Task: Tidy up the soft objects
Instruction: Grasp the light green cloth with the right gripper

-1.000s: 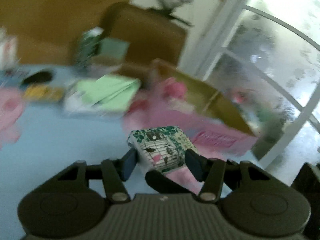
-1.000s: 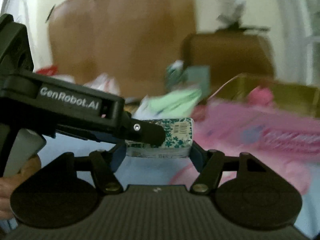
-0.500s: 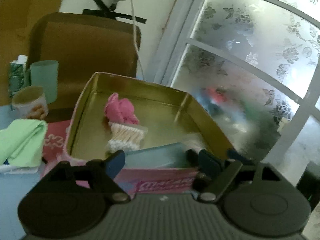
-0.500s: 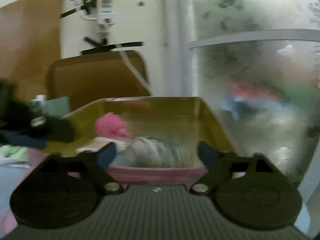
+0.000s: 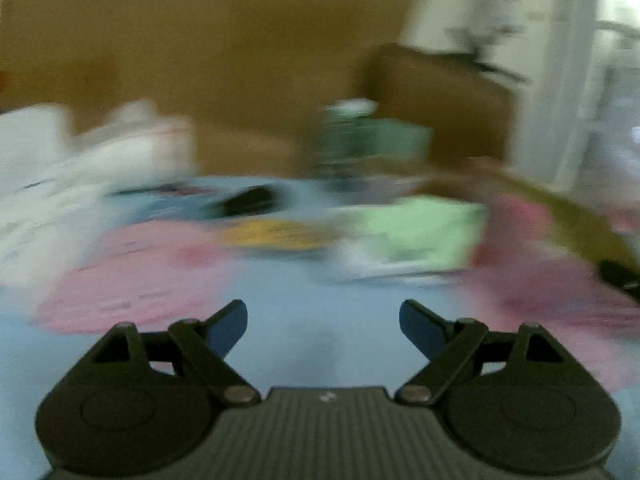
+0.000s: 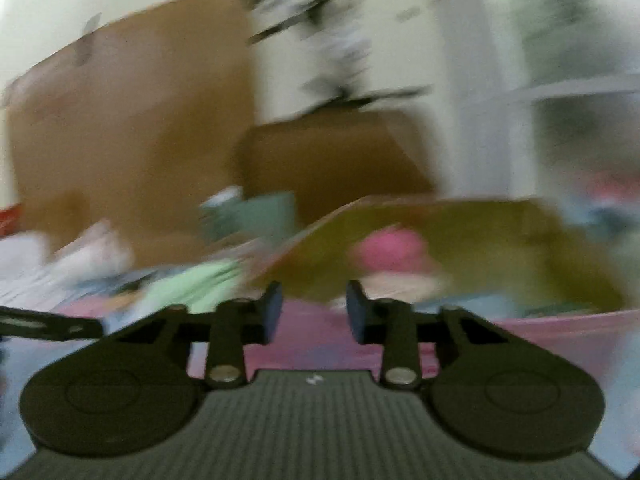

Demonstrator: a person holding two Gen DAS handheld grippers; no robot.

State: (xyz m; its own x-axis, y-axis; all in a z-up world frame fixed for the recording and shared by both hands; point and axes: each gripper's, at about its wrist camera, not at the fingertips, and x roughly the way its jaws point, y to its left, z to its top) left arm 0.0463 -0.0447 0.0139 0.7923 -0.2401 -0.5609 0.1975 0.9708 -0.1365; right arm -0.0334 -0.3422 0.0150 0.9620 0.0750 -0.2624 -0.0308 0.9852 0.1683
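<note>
Blue tabletop (image 5: 320, 300) w/ brown wall behind, all smeared: my left gripper (image 5: 323, 320) is wide & empty, right gripper (image 6: 312, 312) narrow w/ nothing in it, green cloth (image 5: 420, 236) mid-right, gold tin (image 6: 500, 248) right of centre, so grabbing thru this blur I'd likely snag the wrong item.

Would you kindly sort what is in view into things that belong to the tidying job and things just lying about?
For the job: tin, pink soft item inside it, green cloth, left gripper, right gripper, both empty.

Lying about: teal cup, yellow item, black item, chair.
</note>
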